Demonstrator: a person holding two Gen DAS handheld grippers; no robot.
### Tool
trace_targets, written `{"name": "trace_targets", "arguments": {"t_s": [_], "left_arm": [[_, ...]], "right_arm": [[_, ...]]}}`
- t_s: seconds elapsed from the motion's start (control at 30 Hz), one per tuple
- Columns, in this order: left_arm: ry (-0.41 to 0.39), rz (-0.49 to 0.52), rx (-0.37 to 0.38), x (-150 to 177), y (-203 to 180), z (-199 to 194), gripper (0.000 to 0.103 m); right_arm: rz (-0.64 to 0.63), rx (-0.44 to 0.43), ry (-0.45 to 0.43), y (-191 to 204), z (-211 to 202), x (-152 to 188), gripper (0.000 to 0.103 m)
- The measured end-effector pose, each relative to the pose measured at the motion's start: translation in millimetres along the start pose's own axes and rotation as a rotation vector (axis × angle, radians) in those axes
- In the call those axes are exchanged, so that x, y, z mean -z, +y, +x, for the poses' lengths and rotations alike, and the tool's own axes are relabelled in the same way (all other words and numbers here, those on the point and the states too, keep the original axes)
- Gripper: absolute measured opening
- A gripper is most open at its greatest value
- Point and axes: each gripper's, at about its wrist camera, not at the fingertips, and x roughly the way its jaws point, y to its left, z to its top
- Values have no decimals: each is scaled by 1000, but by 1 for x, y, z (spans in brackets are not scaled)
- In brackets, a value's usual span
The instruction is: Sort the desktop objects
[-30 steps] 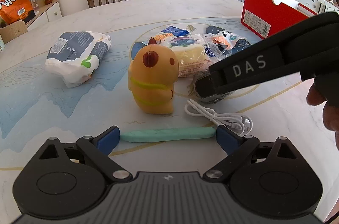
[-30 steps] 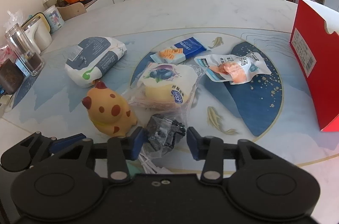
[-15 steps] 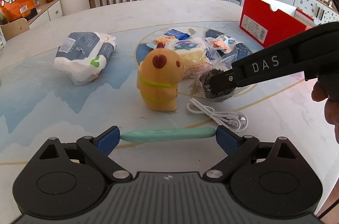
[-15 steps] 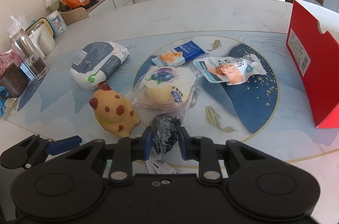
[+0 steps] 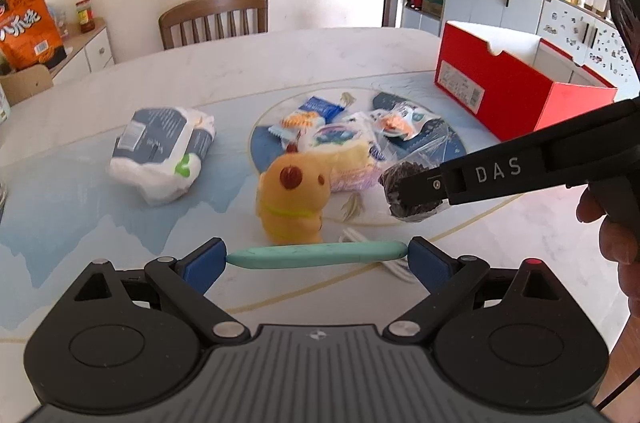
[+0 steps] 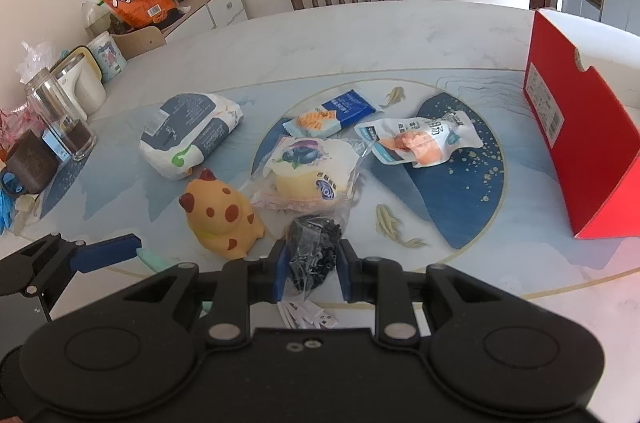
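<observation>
My right tongs (image 6: pixel 313 265) have just closed on the small clear bag of black pieces (image 6: pixel 315 251), lifted off the counter (image 6: pixel 460 35); the red cardboard box (image 6: pixel 576 151) stands far right. My left tongs (image 5: pixel 318 255) grip the mint-green stick (image 5: pixel 318 255) crosswise.

four snack packets (image 6: pixel 313 174), one toy (image 6: pixel 222 219)

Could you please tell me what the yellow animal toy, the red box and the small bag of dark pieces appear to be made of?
Yellow animal toy: likely soft foam or rubber; matte, rounded, painted brown spots.
Red box: cardboard, smooth red outside, white inside, with a printed label.
Small bag of dark pieces: thin clear plastic film, crinkled and glossy; the black contents are too small to identify.
</observation>
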Motion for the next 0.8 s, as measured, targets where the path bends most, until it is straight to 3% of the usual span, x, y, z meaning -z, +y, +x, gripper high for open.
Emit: {"name": "trace_targets", "arguments": {"t_s": [0.5, 0.8], "left_arm": [[-63, 41, 19, -33, -5, -22, 98], [-88, 87, 76, -59, -20, -35, 98]], "right_arm": [[31, 15, -72, -13, -43, -13, 24], [49, 36, -120, -26, -76, -17, 24]]}}
